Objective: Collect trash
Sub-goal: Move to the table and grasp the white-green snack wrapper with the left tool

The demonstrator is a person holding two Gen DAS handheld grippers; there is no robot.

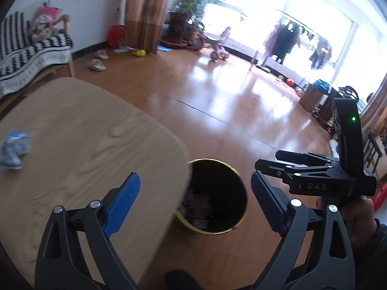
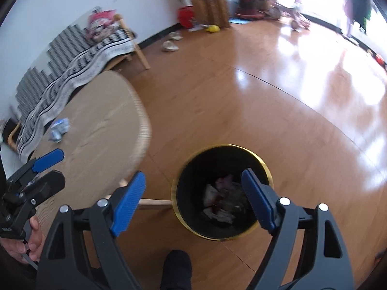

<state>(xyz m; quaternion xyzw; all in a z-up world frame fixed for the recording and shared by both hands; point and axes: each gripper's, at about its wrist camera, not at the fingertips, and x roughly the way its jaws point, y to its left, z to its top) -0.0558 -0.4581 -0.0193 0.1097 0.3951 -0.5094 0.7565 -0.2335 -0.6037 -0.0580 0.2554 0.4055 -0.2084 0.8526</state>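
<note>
Reaching next: toward crumpled blue-white wrapper (image 2: 58,129), lying on the desk (image 2: 101,130) near its far edge, well apart from both claws.
Wrapper handling: looks light and loosely crushed, so probably best to pinch across the bulk, not a thin corner.
Bin: black bin with gold rim (image 2: 221,192) on the wooden floor (image 2: 241,101), just beside the desk corner; already holding pale crumpled trash (image 2: 219,203).
Left claw (image 1: 194,204): spread wide, holding nothing, hovering over desk edge and bin; nearer to the wrapper, so the likely one to use.
Right claw (image 2: 193,198): also spread wide, carrying nothing, above the bin mouth.
Approach advice: lower with blue pads (image 1: 122,205) on both sides of the wrapper, close gently, lift before moving across.
Risk: pushing the wrapper along the smooth desk instead of catching it.
Release: only when well inside the gold rim.
</note>
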